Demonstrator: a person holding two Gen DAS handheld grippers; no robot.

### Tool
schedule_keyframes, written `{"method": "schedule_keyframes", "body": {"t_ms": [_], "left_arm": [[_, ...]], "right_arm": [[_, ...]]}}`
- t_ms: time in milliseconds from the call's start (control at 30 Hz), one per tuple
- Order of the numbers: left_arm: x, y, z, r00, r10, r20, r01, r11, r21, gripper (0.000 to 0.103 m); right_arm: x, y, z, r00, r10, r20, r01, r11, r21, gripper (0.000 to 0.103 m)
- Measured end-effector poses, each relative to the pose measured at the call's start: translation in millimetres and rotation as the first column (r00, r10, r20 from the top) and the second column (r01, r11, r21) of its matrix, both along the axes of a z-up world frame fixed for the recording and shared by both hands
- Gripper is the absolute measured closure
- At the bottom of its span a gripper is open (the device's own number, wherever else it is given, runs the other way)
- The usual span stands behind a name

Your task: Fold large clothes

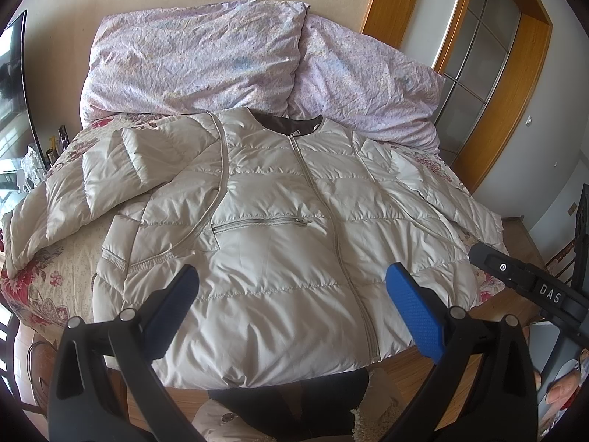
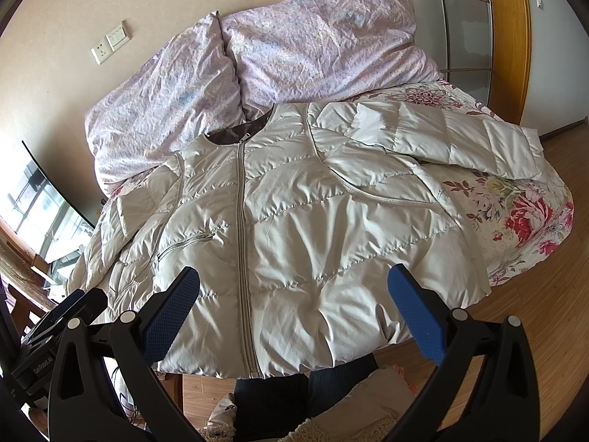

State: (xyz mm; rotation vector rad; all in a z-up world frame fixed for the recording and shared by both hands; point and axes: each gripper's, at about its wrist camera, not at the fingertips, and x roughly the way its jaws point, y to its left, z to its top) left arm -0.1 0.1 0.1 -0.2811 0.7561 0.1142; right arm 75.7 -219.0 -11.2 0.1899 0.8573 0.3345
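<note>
- Fingers [image 1: 412, 313] of our left gripper [image 1: 291, 305] and right gripper [image 2: 294, 305] spread wide, empty.
- Our puffy cream quilted zip-up jacket [image 1: 272, 243] lies flat on the floral bed [image 2: 530, 221].
- Light, soft, slippery, we judge: pinch the three-o'clock sleeve [image 2: 460, 140] cuff.

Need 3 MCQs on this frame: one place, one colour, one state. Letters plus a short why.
1. Where does the jacket lie?
A. on the bed
B. on the floor
C. on a chair

2. What colour are the tool pads?
A. red
B. blue
C. green

3. How is the zipper?
A. open to the hem
B. half open
C. closed to the collar

Answers:
1 A: it is spread flat on the floral bed, below the pillows.
2 B: both tools' pads are blue.
3 C: the zip runs closed from hem to collar.
</note>
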Motion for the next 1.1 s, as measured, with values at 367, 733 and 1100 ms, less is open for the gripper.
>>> {"method": "schedule_keyframes", "body": {"t_ms": [367, 733, 1100], "left_arm": [[0, 11, -5, 1.000, 0.002, -0.004, -0.002, 1.000, 0.000, 0.002], [15, 19, -18, 1.000, 0.013, -0.015, -0.013, 1.000, 0.016, 0.002], [50, 38, -44, 0.996, -0.034, -0.080, 0.027, 0.996, -0.088, 0.002]], "right_arm": [[3, 0, -2, 1.000, 0.009, -0.006, -0.009, 1.000, 0.007, 0.001], [24, -13, -11, 1.000, -0.026, -0.008, 0.027, 0.999, 0.031, 0.001], [106, -129, -60, 0.931, -0.347, -0.111, 0.363, 0.909, 0.206, 0.001]]}}
